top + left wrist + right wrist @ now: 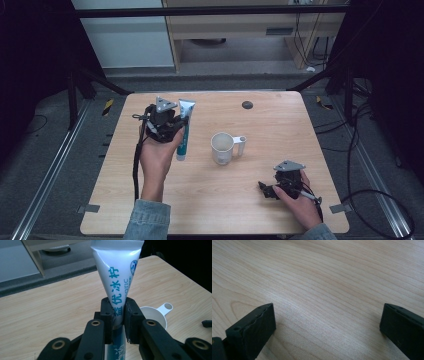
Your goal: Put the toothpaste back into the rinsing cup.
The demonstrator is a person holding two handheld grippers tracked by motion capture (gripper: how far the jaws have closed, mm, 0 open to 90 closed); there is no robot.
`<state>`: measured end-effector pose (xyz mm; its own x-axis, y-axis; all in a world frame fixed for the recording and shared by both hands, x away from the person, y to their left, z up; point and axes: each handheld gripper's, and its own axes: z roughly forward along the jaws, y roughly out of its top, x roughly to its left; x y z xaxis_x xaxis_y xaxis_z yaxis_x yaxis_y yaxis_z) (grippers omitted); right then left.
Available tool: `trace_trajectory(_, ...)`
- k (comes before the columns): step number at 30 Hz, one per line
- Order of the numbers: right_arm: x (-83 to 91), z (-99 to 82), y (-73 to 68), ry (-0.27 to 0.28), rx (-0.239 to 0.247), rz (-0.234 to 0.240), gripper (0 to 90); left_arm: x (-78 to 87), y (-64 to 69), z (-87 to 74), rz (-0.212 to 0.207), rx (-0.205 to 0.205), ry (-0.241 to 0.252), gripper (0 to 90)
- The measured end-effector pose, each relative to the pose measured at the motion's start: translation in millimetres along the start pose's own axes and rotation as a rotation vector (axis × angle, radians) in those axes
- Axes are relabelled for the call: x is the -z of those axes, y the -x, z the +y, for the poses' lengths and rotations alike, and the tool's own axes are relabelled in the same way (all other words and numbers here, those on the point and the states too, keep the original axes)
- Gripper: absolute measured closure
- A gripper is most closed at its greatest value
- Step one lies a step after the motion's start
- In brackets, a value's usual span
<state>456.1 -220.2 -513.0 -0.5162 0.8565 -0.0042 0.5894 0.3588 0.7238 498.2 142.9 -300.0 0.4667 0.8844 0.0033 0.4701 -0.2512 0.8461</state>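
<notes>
A tube (184, 131) of toothpaste is held in the left gripper (176, 131). In the left gripper view, the two black jaws are pressed tight on the tube (117, 277), near its middle. The flat end points up and away, and the cap end hangs down below the jaws. The tube is lifted off the table (280, 125), at the left side, and a white cup (222, 148) is seen just to its right. The cup (155, 316) stands upright with its handle turned to the right.

The right gripper (266, 190) is rested low on the table, near the front right corner. Its jaws are spread wide apart, and nothing is held between them.

The step in hand seems to be the carrying of the tube toward the cup. For the next move, the tube needs to be brought over the open top of the cup and kept upright. Then it can be let down inside. The grip should be kept firm until the cap end is well within the rim, or the cup may be knocked over.
</notes>
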Motion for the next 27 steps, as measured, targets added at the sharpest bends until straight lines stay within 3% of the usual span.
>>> trace_trajectory(4,0.0,0.0,0.0,0.0,0.0,0.0,0.5,-1.6,5.9,-0.6,0.01,-0.008,0.012,78.8)
trace_trajectory(14,0.0,0.0,0.0,0.0,-0.001,0.0,0.5,-10.2,25.9,-2.7,-0.001,-0.018,0.037,78.8)
trace_trajectory(27,0.0,0.0,-0.1,-0.001,-0.002,0.001,0.5,-20.1,42.5,-0.9,-0.022,-0.029,0.05,78.8)
